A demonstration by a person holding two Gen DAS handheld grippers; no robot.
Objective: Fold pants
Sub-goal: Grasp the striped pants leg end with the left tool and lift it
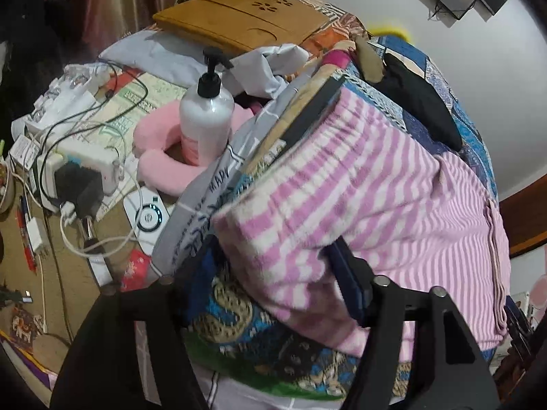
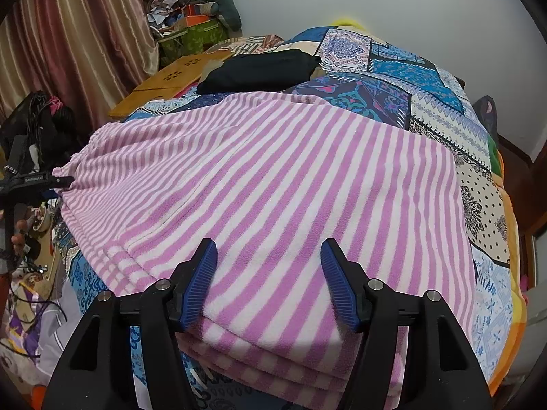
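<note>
Pink-and-white striped pants (image 2: 273, 177) lie folded in layers on a patchwork bed quilt (image 2: 427, 78), both the left gripper (image 1: 273, 273) and right gripper (image 2: 270, 283) with fingers spread, holding nothing, so likely a final fold or smoothing remains.

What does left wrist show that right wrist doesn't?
Left wrist only: pump bottle, pink neck pillow, power strip with cables.
Right wrist only: right hand-held gripper open over the stacked folds, green box.
Both: striped pants, patchwork quilt, wooden tray, black garment.
</note>
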